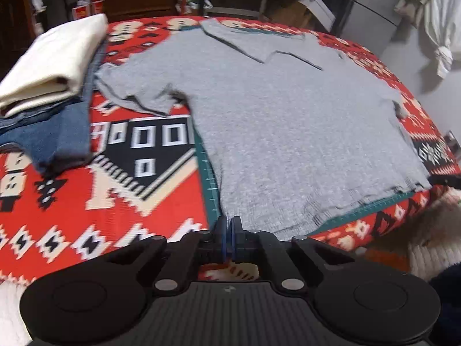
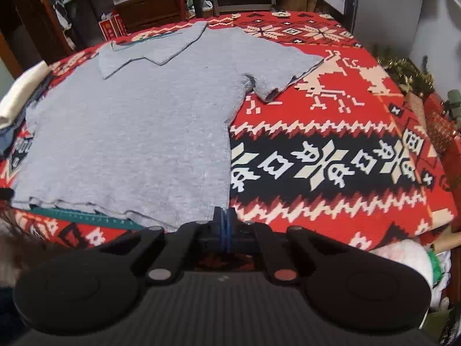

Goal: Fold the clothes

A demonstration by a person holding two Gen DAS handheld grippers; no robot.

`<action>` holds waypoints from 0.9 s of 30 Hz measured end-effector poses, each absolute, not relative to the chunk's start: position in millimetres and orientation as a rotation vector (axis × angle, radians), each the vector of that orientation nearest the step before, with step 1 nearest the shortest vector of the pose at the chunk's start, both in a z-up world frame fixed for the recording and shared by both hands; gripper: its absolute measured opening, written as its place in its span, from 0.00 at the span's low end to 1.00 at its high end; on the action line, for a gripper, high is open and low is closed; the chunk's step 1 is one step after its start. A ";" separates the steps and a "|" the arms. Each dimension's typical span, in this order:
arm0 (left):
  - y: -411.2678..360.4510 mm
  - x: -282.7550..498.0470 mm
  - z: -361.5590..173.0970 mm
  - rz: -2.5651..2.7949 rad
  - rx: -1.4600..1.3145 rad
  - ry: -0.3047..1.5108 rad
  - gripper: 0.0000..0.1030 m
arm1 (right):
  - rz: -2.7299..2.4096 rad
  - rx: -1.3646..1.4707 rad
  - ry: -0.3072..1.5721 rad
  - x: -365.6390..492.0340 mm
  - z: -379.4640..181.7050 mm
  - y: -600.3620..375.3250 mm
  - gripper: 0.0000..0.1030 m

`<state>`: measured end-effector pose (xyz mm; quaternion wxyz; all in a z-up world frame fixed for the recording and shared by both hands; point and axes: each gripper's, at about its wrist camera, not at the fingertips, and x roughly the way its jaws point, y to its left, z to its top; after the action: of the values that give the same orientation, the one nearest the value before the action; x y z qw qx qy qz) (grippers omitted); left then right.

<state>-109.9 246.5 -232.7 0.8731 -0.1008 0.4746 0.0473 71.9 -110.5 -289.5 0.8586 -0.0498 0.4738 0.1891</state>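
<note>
**Both claws at the hem corners of a limp grey shirt**

The grey shirt lies flat across the middle of the tabletop, hem along the near edge, collar toward the far edge, sleeves out to either side. The left claw is pressed together at the hem's left corner; the right claw is pressed together at the right corner. Each seems to nip cloth, though I cannot be sure. It looks light, soft jersey that will sag and crease, not slippery on the woven cloth. Corners are the sensible holds. A folded stack sits at the left edge.
</note>
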 end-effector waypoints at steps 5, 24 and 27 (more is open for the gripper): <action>254.8 -114.2 -231.3 0.105 -0.261 0.996 0.03 | 0.401 -0.044 1.010 71.3 -289.9 -120.6 0.02; 277.4 -89.7 -218.1 0.093 -0.357 0.938 0.33 | 0.396 0.028 0.949 91.3 -270.4 -119.1 0.11; 269.6 -71.5 -224.8 0.108 -0.260 0.979 0.26 | 0.411 0.041 0.949 94.8 -271.0 -112.0 0.11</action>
<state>-71.5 269.6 -224.8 0.8730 -0.1245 0.4687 0.0519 94.8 -112.0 -271.0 0.8691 0.0194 0.4535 0.1965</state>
